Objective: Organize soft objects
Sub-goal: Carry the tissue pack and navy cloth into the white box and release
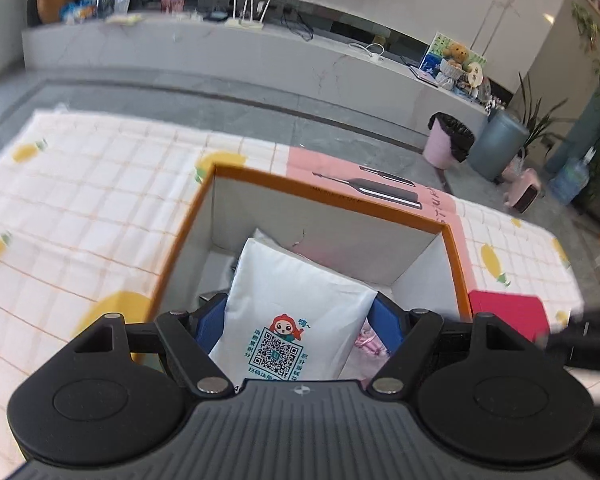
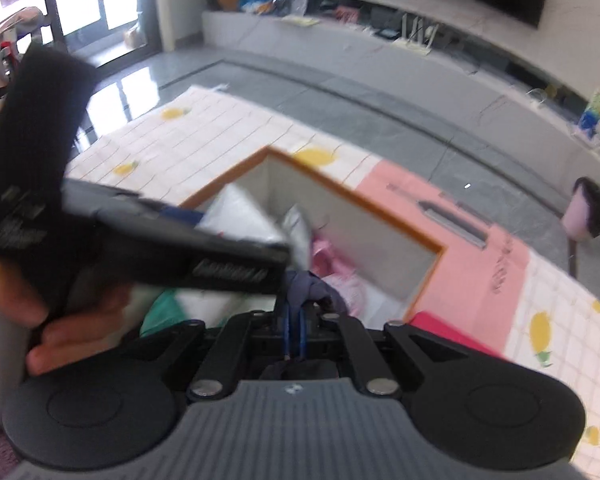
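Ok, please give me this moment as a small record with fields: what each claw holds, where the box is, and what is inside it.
left claw: closed on the white pouch, the one with a QR code, above the box
right claw: closed on a dark cloth
box: orange rim, open top, on the checked cloth
box contents: pink item, green item, other white packs
beside box: red flat item

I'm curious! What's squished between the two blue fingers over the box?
A white pillow with a cartoon code, between the left hand-held gripper's fingers, in the left wrist view.
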Demonstrator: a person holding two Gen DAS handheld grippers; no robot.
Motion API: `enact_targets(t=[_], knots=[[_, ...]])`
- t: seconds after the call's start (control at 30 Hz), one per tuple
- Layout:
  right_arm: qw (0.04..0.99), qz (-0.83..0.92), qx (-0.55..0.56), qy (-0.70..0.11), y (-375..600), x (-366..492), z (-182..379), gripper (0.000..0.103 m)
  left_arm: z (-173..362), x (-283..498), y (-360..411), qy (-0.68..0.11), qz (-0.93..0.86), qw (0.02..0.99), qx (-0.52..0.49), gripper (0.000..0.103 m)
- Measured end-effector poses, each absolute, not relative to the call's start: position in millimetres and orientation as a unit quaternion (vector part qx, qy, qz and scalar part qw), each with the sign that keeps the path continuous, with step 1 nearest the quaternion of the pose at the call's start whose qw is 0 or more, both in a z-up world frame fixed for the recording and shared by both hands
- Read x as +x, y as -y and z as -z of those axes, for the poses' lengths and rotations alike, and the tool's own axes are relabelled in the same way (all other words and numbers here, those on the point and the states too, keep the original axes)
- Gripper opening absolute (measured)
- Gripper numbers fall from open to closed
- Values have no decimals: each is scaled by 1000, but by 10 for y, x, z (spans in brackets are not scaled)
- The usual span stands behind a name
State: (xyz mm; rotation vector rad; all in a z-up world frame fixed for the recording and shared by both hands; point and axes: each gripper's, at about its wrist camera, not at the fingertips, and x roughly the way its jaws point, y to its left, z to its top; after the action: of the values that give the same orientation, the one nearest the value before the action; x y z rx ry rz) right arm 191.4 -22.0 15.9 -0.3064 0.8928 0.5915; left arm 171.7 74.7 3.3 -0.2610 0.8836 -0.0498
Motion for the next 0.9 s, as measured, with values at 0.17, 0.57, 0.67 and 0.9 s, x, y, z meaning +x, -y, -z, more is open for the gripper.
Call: enact_targets(t=[0.17, 0.57, 0.67, 0.9], knots=[[825, -300, -193, -439, 109, 1795, -5, 2, 154, 1918, -896, -437, 59, 874, -204, 87], [807, -273, -246, -462, 28, 1733, 153, 2, 413, 2047, -705, -452, 68, 871, -181, 95], [808, -270, -245, -462, 27, 1722, 138, 2, 415, 2036, -706, -460, 75, 862, -200, 97], [806, -261, -258, -465, 7, 1690, 170, 3, 271, 1962, -884, -431, 102, 855, -271, 102]])
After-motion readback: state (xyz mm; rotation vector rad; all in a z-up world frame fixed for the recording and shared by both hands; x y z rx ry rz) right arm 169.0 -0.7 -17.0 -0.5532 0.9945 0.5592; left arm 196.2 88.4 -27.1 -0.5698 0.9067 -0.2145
